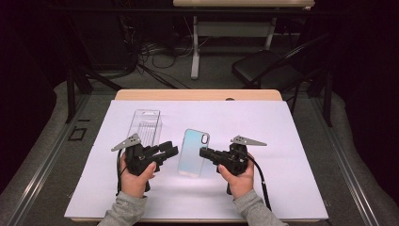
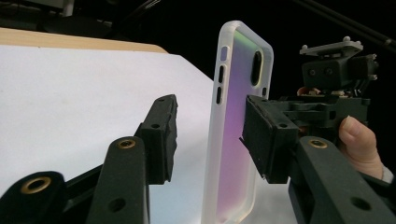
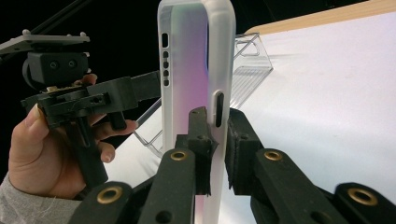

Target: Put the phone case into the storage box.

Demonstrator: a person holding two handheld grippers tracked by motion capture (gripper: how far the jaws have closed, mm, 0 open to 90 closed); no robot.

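Observation:
A phone case [image 1: 193, 153] with an iridescent back and a frosted white rim is held over the white sheet [image 1: 282, 188], between my two grippers. My right gripper [image 1: 203, 152] is shut on the case's right edge; in the right gripper view its pads [image 3: 198, 135] pinch the rim by the side slot, and the case [image 3: 191, 56] rises above them. My left gripper [image 1: 170, 148] is open at the case's left edge. In the left gripper view the case [image 2: 233, 93] stands between the jaws, with a clear gap to the left pad [image 2: 163, 135].
A clear plastic packaging box [image 1: 147, 125] lies on the sheet behind the left gripper and shows past the case [image 3: 250, 70]. The wooden table edge [image 1: 197, 95] runs along the back. A black chair [image 1: 263, 68] and cables are on the floor beyond.

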